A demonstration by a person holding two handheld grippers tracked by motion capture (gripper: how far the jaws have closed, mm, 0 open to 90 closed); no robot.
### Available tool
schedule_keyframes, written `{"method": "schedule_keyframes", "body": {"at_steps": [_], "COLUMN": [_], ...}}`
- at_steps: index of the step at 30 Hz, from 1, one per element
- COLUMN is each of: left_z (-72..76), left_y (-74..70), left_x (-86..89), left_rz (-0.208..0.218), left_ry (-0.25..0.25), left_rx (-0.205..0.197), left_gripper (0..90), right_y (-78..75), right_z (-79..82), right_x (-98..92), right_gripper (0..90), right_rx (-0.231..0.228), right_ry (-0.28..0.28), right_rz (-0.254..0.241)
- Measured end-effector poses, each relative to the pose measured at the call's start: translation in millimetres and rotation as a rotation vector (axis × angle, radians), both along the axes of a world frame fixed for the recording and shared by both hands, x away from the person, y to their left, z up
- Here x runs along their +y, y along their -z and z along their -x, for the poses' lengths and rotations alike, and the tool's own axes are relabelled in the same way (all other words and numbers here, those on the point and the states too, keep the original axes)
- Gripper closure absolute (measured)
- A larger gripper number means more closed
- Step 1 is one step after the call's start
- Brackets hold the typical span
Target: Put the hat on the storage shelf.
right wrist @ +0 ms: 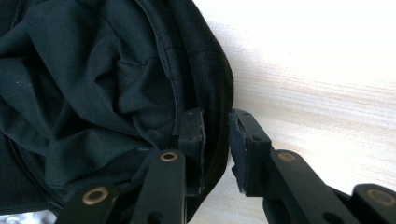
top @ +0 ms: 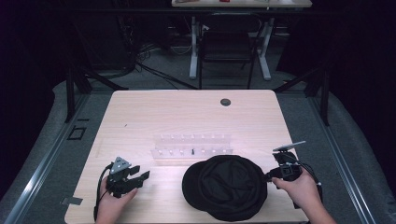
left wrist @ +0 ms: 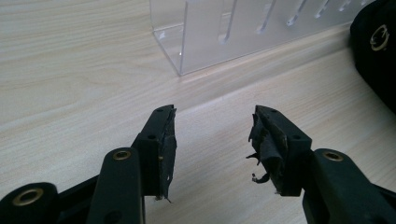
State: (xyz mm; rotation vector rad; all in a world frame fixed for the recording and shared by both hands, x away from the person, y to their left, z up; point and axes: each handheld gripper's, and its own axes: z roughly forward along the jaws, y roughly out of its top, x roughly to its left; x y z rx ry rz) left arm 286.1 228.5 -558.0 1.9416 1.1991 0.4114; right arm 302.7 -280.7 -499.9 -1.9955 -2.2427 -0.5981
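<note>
At the black cap's rim, the right gripper's narrowly parted jaws straddled the edge unclamped, risking slippage.

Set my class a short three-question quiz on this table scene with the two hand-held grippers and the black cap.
1. True or false: the left gripper holds the black cap.
2. Which gripper has its jaws astride the cap's edge?
3. What lies just beyond the cap: A) clear plastic rack, B) red bowl, C) book?

Key:
1. False; its jaws are open over bare table.
2. The right gripper.
3. A.
</note>
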Motion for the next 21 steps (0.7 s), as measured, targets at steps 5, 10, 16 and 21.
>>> {"method": "schedule_keyframes", "body": {"at_steps": [5,10,16,21], "left_z": [-0.1,-0.3,-0.2,-0.3], "left_y": [0.0,0.3,0.3,0.1], "left_x": [-0.1,-0.4,-0.2,0.3], "left_rz": [0.0,-0.002,0.0,0.0], "left_ry": [0.0,0.0,-0.003,-0.006], "left_rx": [0.0,0.001,0.001,0.001], "left_gripper": [49.7,49.7,49.7,49.7], "right_y": [3.6,7.7,13.6,12.1], "right_z": [-1.9,-4.2,-7.6,-9.6], "right_x": [-0.1,2.6,6.1,3.6], "right_gripper": [76.1,76.2,78.9,84.2], "right_rx": [0.026,0.049,0.053,0.095], "right_ry": [-0.013,-0.022,0.002,-0.043], "right_rz": [-0.005,-0.003,-0.026,-0.025]}}
